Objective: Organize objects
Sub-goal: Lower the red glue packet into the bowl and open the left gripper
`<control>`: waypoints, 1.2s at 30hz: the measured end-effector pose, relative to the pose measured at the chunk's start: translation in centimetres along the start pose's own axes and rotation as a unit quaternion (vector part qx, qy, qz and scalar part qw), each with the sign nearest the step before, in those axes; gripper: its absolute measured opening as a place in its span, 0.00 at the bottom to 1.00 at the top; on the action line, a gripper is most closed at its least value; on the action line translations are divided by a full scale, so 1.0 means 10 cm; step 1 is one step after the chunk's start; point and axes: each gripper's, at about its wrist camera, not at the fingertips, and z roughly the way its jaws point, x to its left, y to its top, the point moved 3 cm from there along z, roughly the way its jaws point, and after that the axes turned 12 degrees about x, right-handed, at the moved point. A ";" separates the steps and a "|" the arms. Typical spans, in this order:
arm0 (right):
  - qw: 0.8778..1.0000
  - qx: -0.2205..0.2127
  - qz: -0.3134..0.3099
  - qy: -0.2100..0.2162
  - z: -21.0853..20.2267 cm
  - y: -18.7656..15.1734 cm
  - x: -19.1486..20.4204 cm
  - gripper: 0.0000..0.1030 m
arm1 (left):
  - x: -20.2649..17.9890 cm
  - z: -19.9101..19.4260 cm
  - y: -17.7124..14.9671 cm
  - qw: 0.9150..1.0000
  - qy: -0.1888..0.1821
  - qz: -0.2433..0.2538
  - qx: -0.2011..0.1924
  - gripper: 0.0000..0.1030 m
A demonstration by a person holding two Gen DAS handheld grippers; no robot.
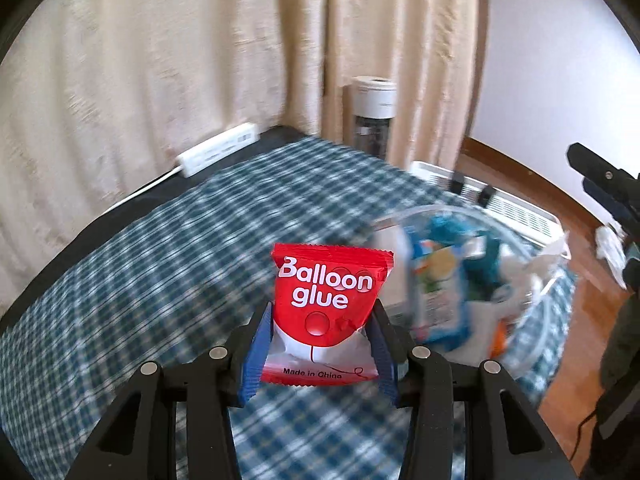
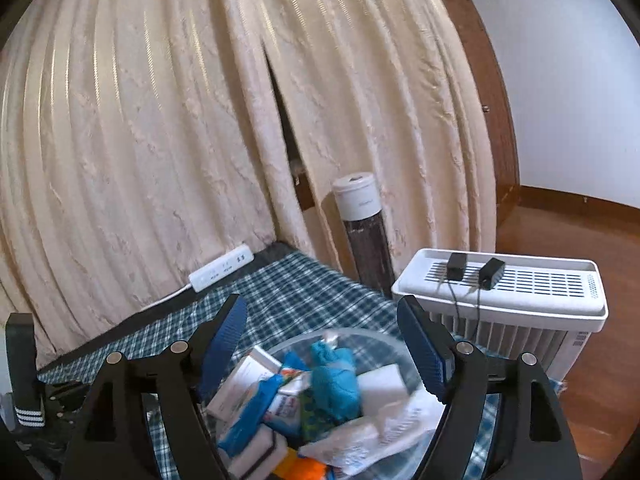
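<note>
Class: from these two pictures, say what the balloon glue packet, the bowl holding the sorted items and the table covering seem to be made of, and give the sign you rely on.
Balloon glue packet: likely glossy plastic film; it shines, crinkles, and has a serrated sealed top edge.
Bowl: clear plastic or glass, can't tell which; its contents and the cloth show through the wall.
Table covering: woven fabric, matte; blue-and-white check pattern without shine.

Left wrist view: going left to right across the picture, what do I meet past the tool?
White power strip at the cloth's far edge → red Balloon glue packet clamped in the left tool → clear bowl of mixed items → right tool at the right edge.
</note>
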 end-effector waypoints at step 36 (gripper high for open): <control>0.998 0.025 0.058 -0.024 -0.08 -0.23 -0.69 0.81 | -0.78 0.16 0.25 0.997 -0.041 0.057 -0.009 0.96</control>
